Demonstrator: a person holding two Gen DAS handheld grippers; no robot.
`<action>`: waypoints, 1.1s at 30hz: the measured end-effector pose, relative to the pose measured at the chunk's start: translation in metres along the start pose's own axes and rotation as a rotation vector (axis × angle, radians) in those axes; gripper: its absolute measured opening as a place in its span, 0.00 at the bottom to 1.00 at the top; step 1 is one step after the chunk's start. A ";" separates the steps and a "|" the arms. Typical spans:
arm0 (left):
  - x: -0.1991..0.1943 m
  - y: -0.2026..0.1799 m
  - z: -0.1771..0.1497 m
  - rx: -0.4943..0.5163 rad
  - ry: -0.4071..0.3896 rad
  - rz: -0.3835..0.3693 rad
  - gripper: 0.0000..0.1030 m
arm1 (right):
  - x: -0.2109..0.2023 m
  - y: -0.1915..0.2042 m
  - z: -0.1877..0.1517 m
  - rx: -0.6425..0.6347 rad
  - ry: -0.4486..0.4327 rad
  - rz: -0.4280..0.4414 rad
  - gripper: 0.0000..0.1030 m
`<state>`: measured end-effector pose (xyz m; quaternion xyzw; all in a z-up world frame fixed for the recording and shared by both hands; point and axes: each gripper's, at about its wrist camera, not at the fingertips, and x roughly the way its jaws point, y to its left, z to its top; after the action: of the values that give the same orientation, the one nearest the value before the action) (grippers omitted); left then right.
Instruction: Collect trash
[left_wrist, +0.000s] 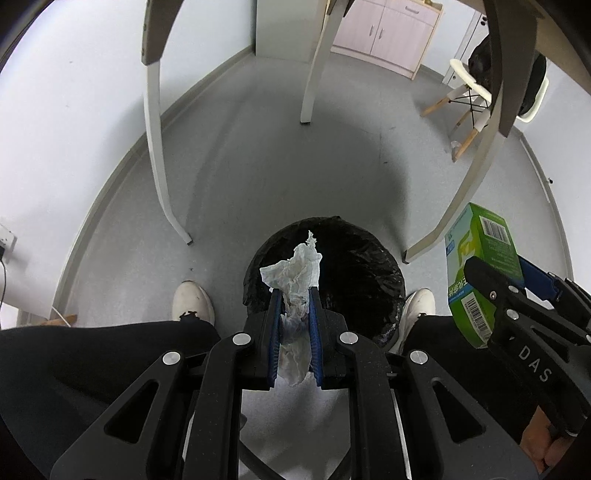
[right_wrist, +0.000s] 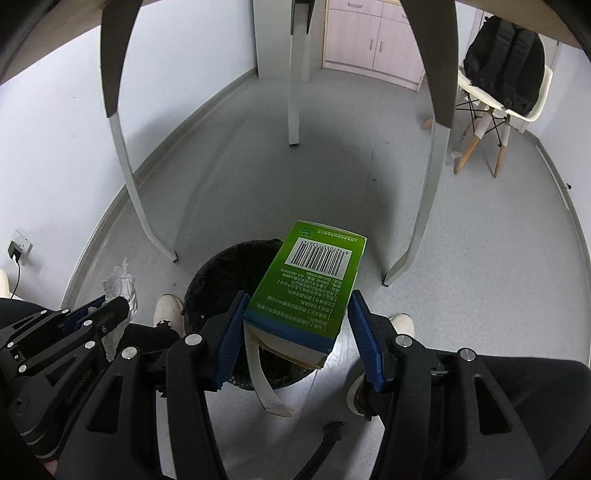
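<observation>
My left hand-held gripper (left_wrist: 293, 295) is pinched tight on a crumpled tissue (left_wrist: 295, 275), right above the black-lined bin (left_wrist: 354, 280) on the floor between my shoes. My right hand-held gripper (right_wrist: 295, 321) clamps a green carton (right_wrist: 314, 280) between its blue pads, over the same bin's mouth. So both pieces are picked up but neither is dropped yet. The bin's inside is too dark to tell, though it seems nearly empty. Letting go is what remains.
</observation>
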<state>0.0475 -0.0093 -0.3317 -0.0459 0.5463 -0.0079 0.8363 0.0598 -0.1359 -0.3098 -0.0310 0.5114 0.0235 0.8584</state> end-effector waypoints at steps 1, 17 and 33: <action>0.003 0.000 0.002 -0.001 0.004 -0.002 0.13 | 0.005 -0.001 0.000 0.003 0.008 -0.001 0.51; 0.031 0.014 0.016 -0.009 0.052 -0.001 0.13 | 0.068 0.020 0.007 -0.045 0.112 0.015 0.52; 0.060 -0.014 0.026 0.011 0.102 -0.002 0.13 | 0.066 -0.016 0.017 0.003 0.066 0.002 0.91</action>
<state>0.0957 -0.0257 -0.3752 -0.0411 0.5881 -0.0141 0.8076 0.1072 -0.1503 -0.3592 -0.0300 0.5396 0.0225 0.8411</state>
